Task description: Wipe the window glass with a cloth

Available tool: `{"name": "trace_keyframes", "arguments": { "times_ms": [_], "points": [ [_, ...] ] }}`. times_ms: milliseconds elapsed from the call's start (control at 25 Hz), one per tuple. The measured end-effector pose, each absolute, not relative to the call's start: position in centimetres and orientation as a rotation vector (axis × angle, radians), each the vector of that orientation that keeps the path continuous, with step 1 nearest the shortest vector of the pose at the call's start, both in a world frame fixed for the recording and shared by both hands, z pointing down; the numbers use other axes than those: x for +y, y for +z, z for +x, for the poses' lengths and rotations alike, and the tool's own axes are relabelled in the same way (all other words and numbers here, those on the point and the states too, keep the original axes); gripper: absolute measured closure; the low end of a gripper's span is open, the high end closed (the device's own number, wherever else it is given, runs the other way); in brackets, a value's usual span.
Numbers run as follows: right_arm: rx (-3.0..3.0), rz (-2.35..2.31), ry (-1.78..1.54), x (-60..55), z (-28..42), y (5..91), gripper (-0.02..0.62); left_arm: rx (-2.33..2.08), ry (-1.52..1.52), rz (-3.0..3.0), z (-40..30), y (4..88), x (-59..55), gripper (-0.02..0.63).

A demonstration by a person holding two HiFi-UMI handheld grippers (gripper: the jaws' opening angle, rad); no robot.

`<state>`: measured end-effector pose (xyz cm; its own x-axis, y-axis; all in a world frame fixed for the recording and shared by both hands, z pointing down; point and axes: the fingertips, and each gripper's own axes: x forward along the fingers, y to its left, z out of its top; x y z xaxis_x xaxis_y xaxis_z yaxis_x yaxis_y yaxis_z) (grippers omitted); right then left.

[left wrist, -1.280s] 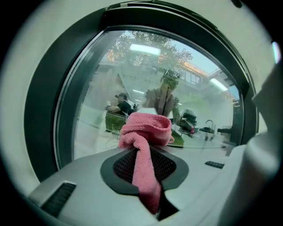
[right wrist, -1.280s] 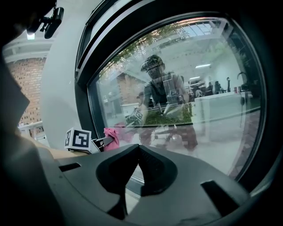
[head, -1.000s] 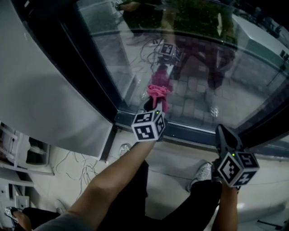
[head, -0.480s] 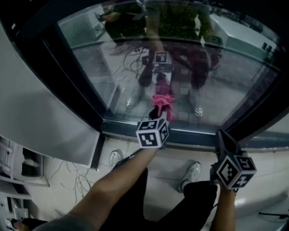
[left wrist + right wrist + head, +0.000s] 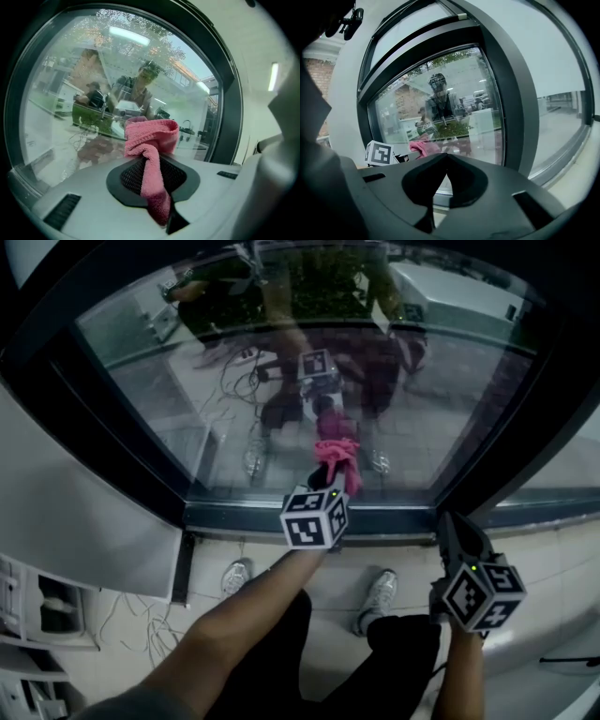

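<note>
My left gripper (image 5: 324,476) is shut on a bunched pink cloth (image 5: 337,454), whose folded end presses against the lower part of the window glass (image 5: 234,381), just above the sill. In the left gripper view the cloth (image 5: 150,140) rises between the jaws and meets the glass (image 5: 65,93). My right gripper (image 5: 454,527) hangs lower to the right, below the sill and apart from the glass, shut with nothing in it. The right gripper view looks over its dark jaws (image 5: 446,157) at the glass (image 5: 440,98), the cloth (image 5: 423,147) and the left gripper's marker cube (image 5: 378,153).
A dark window frame (image 5: 234,517) borders the pane, with a thick post (image 5: 487,456) at the right. A white wall panel (image 5: 75,521) stands at the left. Cables (image 5: 122,615) lie on the floor beside a shelf (image 5: 37,601). The person's shoes (image 5: 380,592) are below the sill.
The head view has swung so more of the pane shows. The left gripper still holds the cloth low on the glass. The right gripper stays low at the right.
</note>
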<state>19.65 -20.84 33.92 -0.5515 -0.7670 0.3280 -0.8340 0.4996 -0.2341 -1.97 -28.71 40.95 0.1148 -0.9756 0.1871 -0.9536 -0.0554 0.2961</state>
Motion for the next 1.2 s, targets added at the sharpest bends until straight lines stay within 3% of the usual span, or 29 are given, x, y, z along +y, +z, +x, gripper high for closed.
{"name": "trace_keyframes", "arguments": {
  "times_ms": [1200],
  "points": [
    [-2.453,1.606,0.647,-20.4,31.8,35.7,0.591,-1.556,-0.034,2.313,19.9,40.4,-35.5,0.548]
  ]
}}
